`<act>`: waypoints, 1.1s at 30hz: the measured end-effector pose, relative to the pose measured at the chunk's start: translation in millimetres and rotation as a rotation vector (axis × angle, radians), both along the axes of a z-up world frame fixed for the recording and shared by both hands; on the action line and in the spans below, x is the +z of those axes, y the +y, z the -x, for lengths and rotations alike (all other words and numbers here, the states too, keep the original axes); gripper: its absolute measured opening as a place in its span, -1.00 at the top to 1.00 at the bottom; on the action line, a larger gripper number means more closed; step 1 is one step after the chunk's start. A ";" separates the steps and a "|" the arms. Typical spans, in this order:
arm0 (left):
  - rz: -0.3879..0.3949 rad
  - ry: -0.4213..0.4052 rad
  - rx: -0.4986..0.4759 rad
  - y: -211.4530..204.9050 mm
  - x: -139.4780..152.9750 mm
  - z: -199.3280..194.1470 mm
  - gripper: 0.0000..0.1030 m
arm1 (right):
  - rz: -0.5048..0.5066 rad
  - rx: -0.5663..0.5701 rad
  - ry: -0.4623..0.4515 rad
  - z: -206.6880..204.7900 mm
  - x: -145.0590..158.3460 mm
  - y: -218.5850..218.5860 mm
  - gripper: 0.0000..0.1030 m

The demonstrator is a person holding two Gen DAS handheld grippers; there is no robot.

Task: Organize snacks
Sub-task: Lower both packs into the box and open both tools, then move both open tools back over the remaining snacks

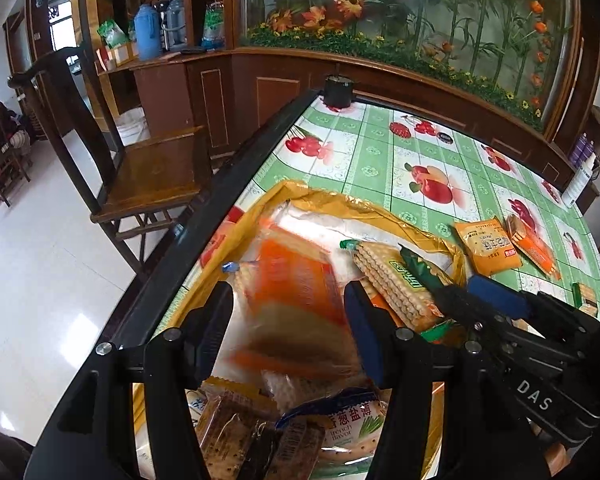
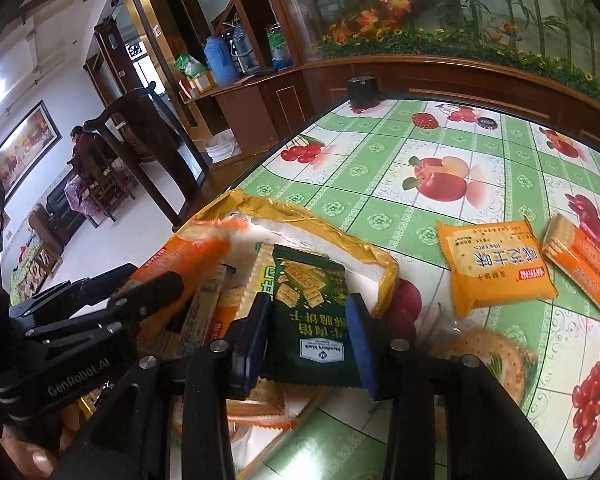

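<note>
My left gripper [image 1: 288, 320] is shut on a blurred orange cracker packet [image 1: 296, 280] above a gold-rimmed tray [image 1: 380, 208]. The right wrist view has the same packet [image 2: 188, 252] sticking up out of the left gripper [image 2: 152, 276]. My right gripper [image 2: 308, 320] is shut on a dark green cracker packet [image 2: 308, 300], held over the tray's right end [image 2: 340, 236]. From the left wrist view, the right gripper [image 1: 458, 290] comes in from the right with the green packet [image 1: 416, 268] over a long cracker sleeve [image 1: 396, 284]. Several more packets lie in the tray, among them a blue "french flavor" one [image 1: 352, 428].
A yellow packet [image 2: 496, 268] and an orange cracker packet [image 2: 580, 264] lie on the fruit-print tablecloth right of the tray, with a round-cracker packet [image 2: 484, 356] nearer. A black cup [image 1: 337, 90] stands at the far corner, near a small tin [image 1: 444, 137]. A wooden chair [image 1: 148, 168] stands left of the table edge.
</note>
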State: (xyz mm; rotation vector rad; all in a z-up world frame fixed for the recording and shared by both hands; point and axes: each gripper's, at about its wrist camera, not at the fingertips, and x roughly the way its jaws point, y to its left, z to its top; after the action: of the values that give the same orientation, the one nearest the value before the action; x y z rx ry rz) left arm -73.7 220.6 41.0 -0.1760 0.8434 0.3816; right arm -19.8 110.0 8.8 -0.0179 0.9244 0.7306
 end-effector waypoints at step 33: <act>-0.041 -0.065 -0.106 -81.6 15.9 8.6 -0.36 | -0.009 -0.209 -0.017 26.3 4.5 -154.3 -0.25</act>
State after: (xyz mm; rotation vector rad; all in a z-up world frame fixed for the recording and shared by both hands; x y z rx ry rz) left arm -82.3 139.0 56.9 -0.1041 0.7770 0.2920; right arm -46.1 -44.3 13.3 0.0794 0.8915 0.5401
